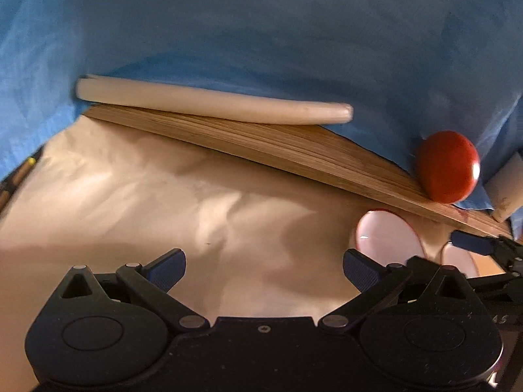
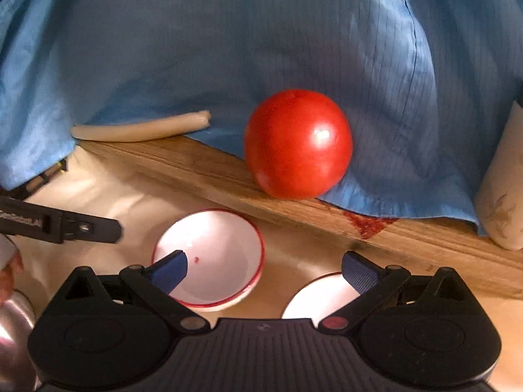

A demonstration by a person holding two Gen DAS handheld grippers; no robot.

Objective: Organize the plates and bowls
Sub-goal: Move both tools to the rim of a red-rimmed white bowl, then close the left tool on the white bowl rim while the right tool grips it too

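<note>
Long wooden board as landmark, slanting under draped blue cloth. On its edge, glossy red tomato; at its far left end, pale cream roll. Just below it on cream paper, small white red-rimmed bowl, second white bowl beside. Left gripper spread wide, empty. Right gripper likewise wide, gripping nothing, above both bowls.

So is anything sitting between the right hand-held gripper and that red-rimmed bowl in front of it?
Nothing visible. The right hand-held gripper is open, and the red-rimmed bowl lies just ahead of its fingers on the pale cloth. The tomato sits farther back on the wooden board.
</note>
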